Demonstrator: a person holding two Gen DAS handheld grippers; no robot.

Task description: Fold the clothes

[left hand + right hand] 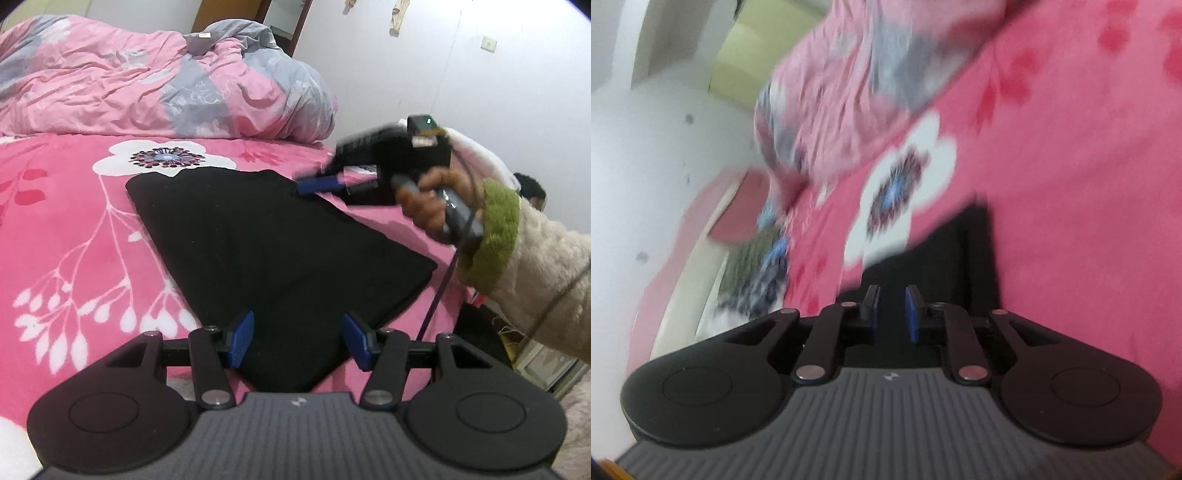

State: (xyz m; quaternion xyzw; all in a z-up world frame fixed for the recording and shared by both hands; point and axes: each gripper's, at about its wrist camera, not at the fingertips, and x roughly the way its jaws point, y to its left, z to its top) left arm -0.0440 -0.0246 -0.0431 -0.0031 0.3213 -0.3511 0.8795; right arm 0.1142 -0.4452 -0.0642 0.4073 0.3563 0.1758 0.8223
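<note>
A black garment [266, 251], folded into a flat rectangle, lies on the pink floral bed sheet [74, 221]. My left gripper [299, 339] is open over its near corner, with the pads clear of the cloth on either side. My right gripper [306, 186] hovers at the garment's far right edge, held by a hand [424, 206] in a fleecy cream sleeve with a green cuff. In the blurred right wrist view, the right gripper [892, 312] shows a narrow gap between its blue pads. Nothing is pinched there, and the black garment [960, 258] lies just ahead.
A rumpled pink and grey duvet [147, 81] is heaped along the far side of the bed, also visible as the duvet [849, 92]. A white wall [480, 92] stands to the right. The bed's right edge drops off beside the sleeve [535, 258].
</note>
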